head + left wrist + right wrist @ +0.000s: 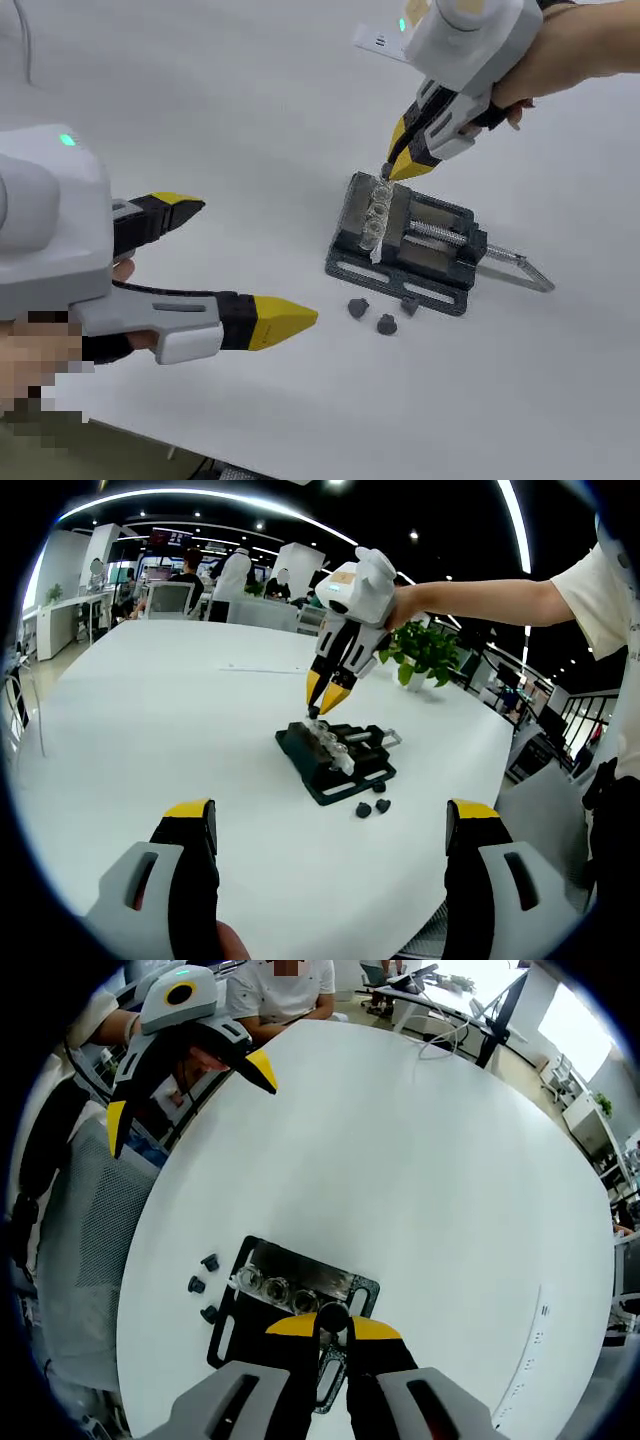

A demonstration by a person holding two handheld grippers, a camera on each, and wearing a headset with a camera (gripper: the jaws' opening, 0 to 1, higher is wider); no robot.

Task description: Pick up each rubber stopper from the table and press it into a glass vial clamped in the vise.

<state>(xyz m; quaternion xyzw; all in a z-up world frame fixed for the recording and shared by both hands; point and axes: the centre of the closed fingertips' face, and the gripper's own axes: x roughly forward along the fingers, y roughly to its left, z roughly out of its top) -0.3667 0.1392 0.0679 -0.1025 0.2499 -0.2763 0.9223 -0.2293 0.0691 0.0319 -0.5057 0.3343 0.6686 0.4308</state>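
On the white table point(230, 100), the black vise point(440, 268) stood with a row of clear glass vials point(374, 212) clamped upright between its jaws. Its screw handle point(520, 263) pointed away from the vials, out over the tabletop.

Right gripper point(393, 172): I held it above the vise, tips angled down at the far end of the vial row. Its jaws were pressed onto a dark rubber stopper point(386, 173). In the right gripper view, that stopper point(333, 1317) sat pinched between the two yellow tips of the right gripper point(335, 1326), directly over the end vial of the row point(276, 1286). Whether the stopper touched the vial's mouth could not be determined. In the left gripper view, the right gripper point(325, 702) stood steeply above the vise point(345, 765).

Left gripper point(260, 262): I held it low at the near side of the table, well apart from the vise. Its jaws were spread wide with nothing between them — the left gripper view showed both tips of the left gripper point(330, 818) far apart, with bare tabletop between.

Three loose stoppers point(386, 323) lay on the table in a small cluster just beside the base of the vise, on the side nearer to me. In the right gripper view, the same cluster point(197, 1284) lay beside the vise point(232, 1330) — on the side toward the left gripper point(190, 1097).
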